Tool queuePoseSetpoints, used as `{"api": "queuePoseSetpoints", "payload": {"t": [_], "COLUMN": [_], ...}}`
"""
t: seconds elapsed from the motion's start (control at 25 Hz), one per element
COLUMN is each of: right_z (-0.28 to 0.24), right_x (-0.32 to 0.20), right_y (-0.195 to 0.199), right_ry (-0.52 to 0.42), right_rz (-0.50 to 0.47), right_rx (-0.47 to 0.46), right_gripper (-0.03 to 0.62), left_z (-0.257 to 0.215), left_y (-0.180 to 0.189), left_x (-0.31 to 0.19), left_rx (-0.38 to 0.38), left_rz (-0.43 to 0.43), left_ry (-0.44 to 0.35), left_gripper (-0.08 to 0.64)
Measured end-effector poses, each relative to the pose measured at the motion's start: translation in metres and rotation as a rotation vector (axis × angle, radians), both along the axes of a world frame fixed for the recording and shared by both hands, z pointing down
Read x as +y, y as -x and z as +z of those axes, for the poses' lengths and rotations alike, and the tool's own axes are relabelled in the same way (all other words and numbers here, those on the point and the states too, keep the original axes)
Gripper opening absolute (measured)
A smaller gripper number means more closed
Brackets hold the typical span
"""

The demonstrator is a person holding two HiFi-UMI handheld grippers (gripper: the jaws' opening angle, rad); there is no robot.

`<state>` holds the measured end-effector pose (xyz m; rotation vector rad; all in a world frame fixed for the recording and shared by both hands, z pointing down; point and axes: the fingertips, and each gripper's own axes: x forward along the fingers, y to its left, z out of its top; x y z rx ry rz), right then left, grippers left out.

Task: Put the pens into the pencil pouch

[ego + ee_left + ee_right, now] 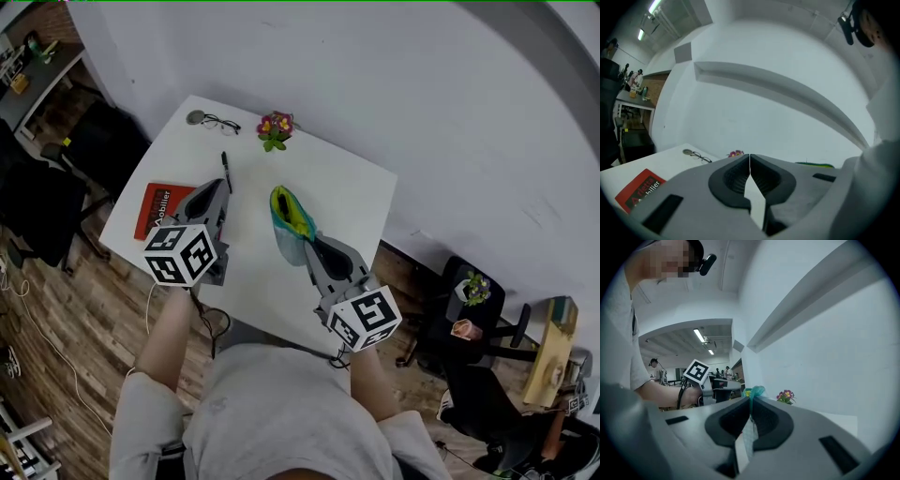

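A teal and yellow pencil pouch (290, 219) lies mouth-open on the middle of the white table (352, 187). My right gripper (310, 243) is shut on the pouch's near edge, and teal fabric (756, 390) shows between its closed jaws (750, 399). A black pen (226, 170) lies on the table left of the pouch. My left gripper (223, 187) hovers right at the pen's near end. In the left gripper view its jaws (749, 157) are shut with nothing between them, and the pen is hidden below them. The pouch's green edge (813, 164) peeks over its right jaw.
A red book (157, 207) lies at the table's left edge under my left gripper. Eyeglasses (217, 122) and a small pot of flowers (275, 127) sit at the far edge by the white wall. Dark chairs (37, 206) stand left and right (478, 328) of the table.
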<state>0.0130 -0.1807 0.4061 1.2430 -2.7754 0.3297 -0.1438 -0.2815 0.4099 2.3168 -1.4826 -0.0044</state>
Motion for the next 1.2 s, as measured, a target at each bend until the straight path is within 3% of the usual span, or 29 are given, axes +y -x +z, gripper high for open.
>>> {"api": "queuePoseSetpoints", "payload": {"t": [0.44, 0.68, 0.84, 1.2], "right_z": [0.001, 0.003, 0.006, 0.017], "right_x": [-0.026, -0.039, -0.047, -0.067], "right_y": [0.007, 0.010, 0.013, 0.011], "right_ry": [0.016, 0.025, 0.036, 0.075], "right_rz": [0.111, 0.185, 0.222, 0.315], "right_rx": [0.002, 0.006, 0.021, 0.047], "right_gripper": [0.040, 0.040, 0.040, 0.040], "left_z": [0.072, 0.116, 0.149, 0.216], "left_y": [0.021, 0.043, 0.052, 0.062], "left_x": [-0.098, -0.156, -0.180, -0.214], "left_rx": [-0.163, -0.204, -0.269, -0.255], "left_rz": [0.103, 0.080, 0.080, 0.050], "left_ry": [0.297, 0.436, 0.525, 0.697], "left_gripper": [0.029, 0.029, 0.040, 0.114]}}
